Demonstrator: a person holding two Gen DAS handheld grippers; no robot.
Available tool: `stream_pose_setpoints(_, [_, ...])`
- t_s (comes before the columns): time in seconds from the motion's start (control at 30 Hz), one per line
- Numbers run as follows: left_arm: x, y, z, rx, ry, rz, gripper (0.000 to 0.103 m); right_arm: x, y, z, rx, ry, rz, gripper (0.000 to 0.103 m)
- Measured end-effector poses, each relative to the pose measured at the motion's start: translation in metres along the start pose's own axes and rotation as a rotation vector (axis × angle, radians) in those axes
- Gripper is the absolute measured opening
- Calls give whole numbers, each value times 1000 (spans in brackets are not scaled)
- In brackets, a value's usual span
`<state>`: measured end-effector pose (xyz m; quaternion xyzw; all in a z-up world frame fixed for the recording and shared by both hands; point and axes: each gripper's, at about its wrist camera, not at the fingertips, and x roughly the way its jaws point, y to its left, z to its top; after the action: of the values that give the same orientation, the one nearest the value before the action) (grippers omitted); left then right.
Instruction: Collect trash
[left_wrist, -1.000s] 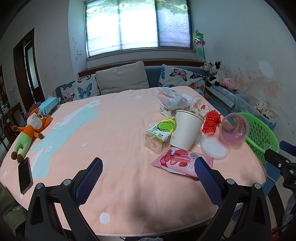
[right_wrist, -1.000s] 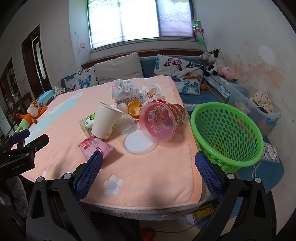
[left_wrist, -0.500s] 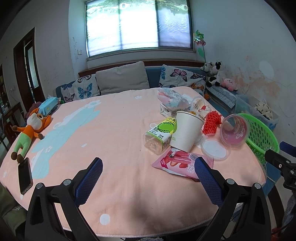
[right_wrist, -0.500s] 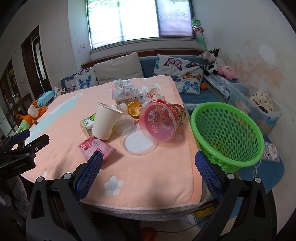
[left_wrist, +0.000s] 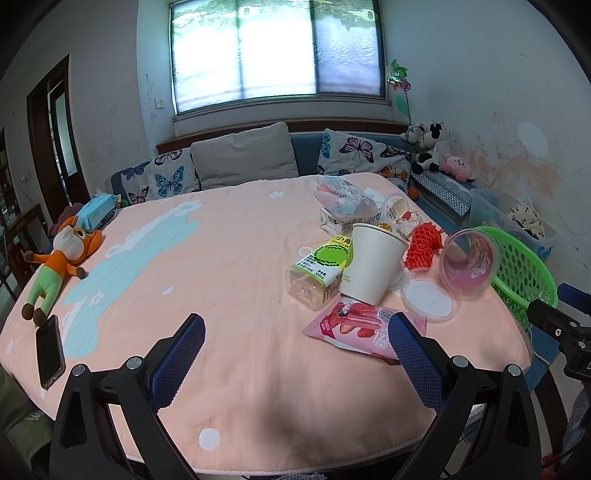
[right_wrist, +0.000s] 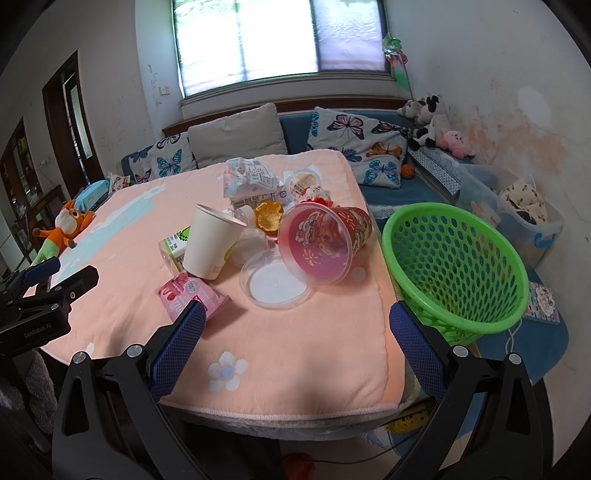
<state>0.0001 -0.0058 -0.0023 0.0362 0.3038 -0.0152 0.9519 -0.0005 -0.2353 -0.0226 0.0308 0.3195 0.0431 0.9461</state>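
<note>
Over the last second almost nothing had shifted: both views held the same framing, so the collecting had apparently not begun and the green basket (right_wrist: 456, 266) looked empty, though its bottom was hard to read through the mesh. The left gripper (left_wrist: 295, 345) and right gripper (right_wrist: 297, 334) both hung with fingers spread wide, holding and touching nothing. The trash, namely the paper cup (right_wrist: 210, 245), pink wrapper (left_wrist: 364, 328), red tumbler (right_wrist: 321, 242) and clear lid (right_wrist: 275, 282), lay clustered on the table (right_wrist: 303, 354) beside the basket.

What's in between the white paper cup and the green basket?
In the right wrist view, between the white paper cup and the green basket lie a tipped-over red plastic cup and, in front of it, a clear round lid.
</note>
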Motion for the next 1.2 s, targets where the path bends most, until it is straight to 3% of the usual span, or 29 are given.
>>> stream_pose_setpoints(1.2, [32, 4, 21, 16, 34, -5, 96, 28, -9, 26, 3, 34, 0, 99])
